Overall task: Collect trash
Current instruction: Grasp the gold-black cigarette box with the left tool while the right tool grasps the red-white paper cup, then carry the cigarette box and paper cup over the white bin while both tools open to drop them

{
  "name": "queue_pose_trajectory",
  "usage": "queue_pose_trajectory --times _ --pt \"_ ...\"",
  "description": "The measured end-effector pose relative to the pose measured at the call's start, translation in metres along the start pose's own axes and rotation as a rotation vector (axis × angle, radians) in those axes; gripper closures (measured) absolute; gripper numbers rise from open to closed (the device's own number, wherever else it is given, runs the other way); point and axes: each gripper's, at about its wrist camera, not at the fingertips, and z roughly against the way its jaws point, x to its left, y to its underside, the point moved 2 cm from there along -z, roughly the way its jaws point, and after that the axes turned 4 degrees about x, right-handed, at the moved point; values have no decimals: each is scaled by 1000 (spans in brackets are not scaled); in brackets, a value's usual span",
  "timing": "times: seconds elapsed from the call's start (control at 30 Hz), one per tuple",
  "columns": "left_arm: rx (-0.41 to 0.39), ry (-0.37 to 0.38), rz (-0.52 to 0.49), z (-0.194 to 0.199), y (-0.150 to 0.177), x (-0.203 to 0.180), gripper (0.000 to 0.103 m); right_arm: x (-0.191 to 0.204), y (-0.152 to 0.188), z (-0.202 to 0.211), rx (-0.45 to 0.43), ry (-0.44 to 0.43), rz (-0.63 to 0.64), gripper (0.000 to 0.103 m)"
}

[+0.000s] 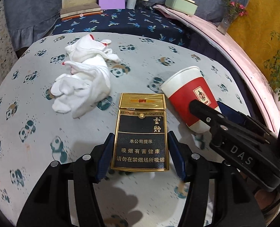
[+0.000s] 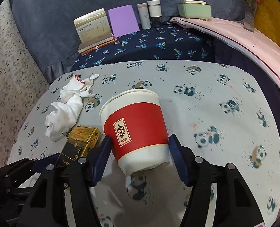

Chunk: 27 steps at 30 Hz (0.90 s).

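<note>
A black and gold cigarette pack (image 1: 141, 134) sits between the blue pads of my left gripper (image 1: 140, 151), which is shut on its sides above the panda-print table (image 1: 36, 113). A red and white paper cup (image 2: 138, 130) lies tilted between the pads of my right gripper (image 2: 139, 157), which is shut on it near its base. The cup (image 1: 191, 102) and the right gripper (image 1: 211, 117) also show in the left wrist view. The pack (image 2: 79, 143) also shows in the right wrist view. White crumpled gloves (image 1: 83, 87) lie on the table to the left.
Behind the table, a dark blue palm-print surface (image 2: 149, 45) carries a box with a booklet (image 2: 94, 28), a purple board (image 2: 122, 20), two canisters (image 2: 149, 15) and a green tin (image 2: 194, 9). A pink ledge (image 2: 243, 36) with a flower vase (image 2: 250, 17) runs along the right.
</note>
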Motion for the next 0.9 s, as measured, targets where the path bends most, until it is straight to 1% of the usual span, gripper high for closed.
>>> queue_pose_trajectory --times 0.3,0.53,0.73,0.9 --pt "-21 32 -63 28 19 -40 49 -22 29 63 -78 28 -89 46" --pt "-43 70 -139 54 37 -87 49 -48 49 111 -133 58 -156 46" --pt "-55 103 -212 70 54 -131 49 -80 68 154 -180 95 -217 46" --pt "-60 128 -282 80 69 -170 49 -115 90 188 -221 134 -279 46"
